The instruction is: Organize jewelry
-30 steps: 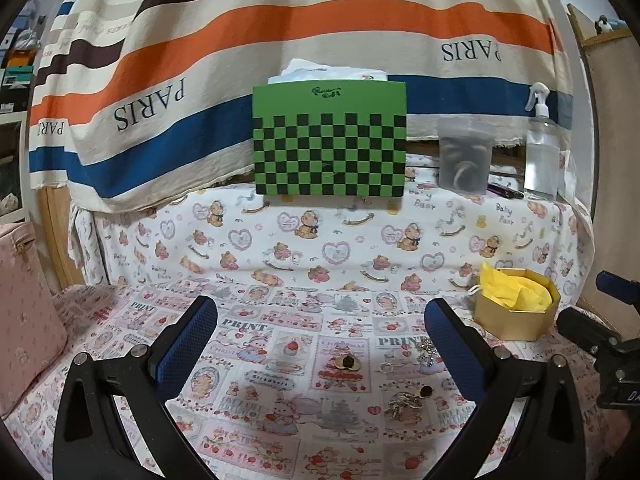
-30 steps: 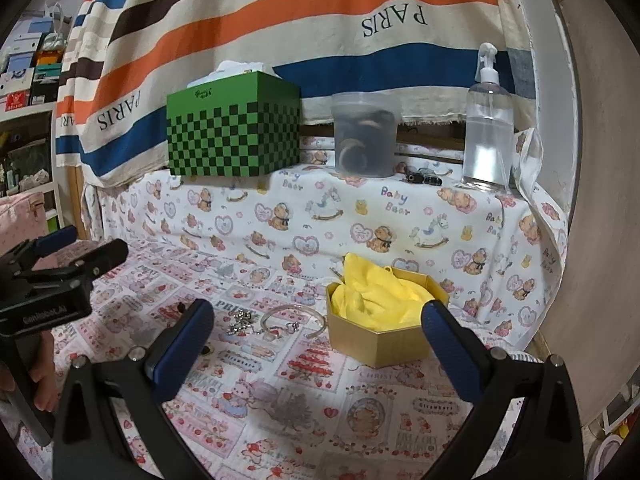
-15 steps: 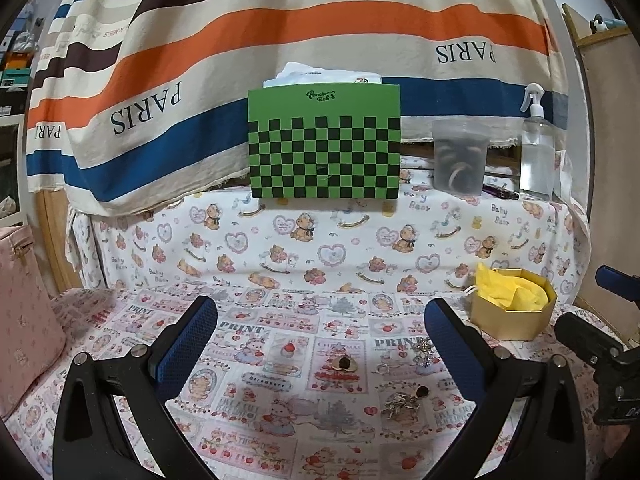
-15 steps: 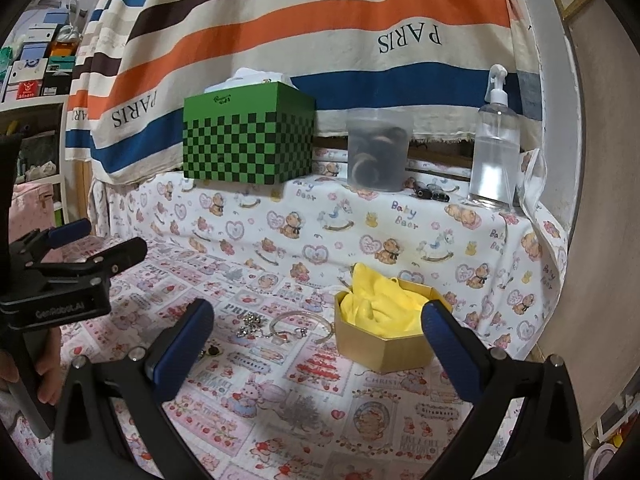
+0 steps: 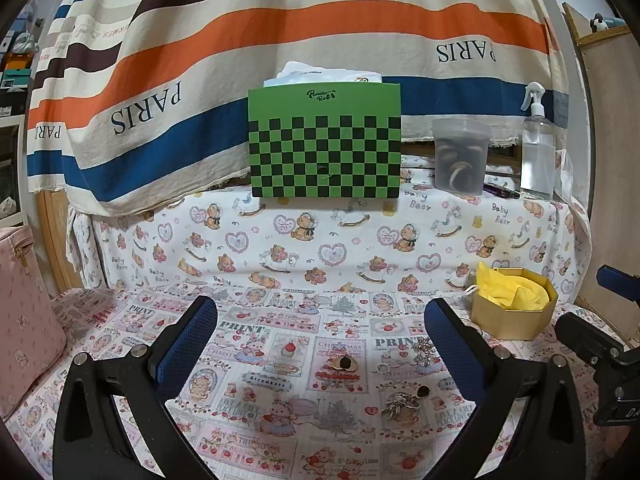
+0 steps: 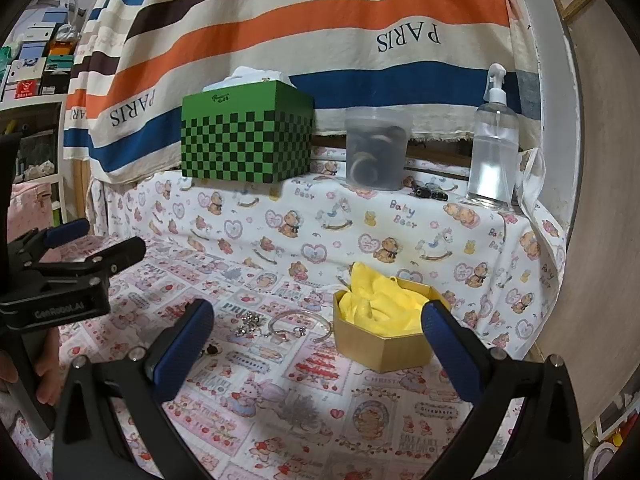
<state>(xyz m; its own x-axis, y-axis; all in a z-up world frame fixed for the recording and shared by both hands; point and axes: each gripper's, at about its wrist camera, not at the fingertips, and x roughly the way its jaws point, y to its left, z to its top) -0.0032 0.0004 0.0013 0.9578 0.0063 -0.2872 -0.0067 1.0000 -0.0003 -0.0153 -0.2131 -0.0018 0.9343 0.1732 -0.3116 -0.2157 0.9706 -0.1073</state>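
Several jewelry pieces lie loose on the printed cloth: a silver bangle [image 6: 300, 320], a sparkly chain [image 6: 250, 324] and a dark earring [image 6: 212, 348]. The left wrist view shows a round brooch [image 5: 344, 363], a small ring [image 5: 382, 369] and a tangled cluster [image 5: 398, 400]. A gold hexagonal box [image 6: 384, 350] [image 5: 514, 320] lined with yellow tissue [image 6: 380, 302] stands to their right. My left gripper [image 5: 320, 344] hangs open above the brooch. My right gripper [image 6: 316, 348] is open above the cloth, with the box by its right finger. Neither holds anything.
On the raised ledge behind stand a green checkered box [image 5: 324, 148], a cloudy plastic tub [image 5: 460, 156] and a spray bottle [image 5: 538, 152]. A pink bag [image 5: 24, 320] sits at the left, a wooden panel [image 6: 592, 240] at the right. A hand [image 6: 44, 372] holds the left gripper's handle.
The right gripper's view has drifted a little, with the ledge objects sliding right and down. The left view pulled back slightly. Both grippers stayed open and no jewelry moved.
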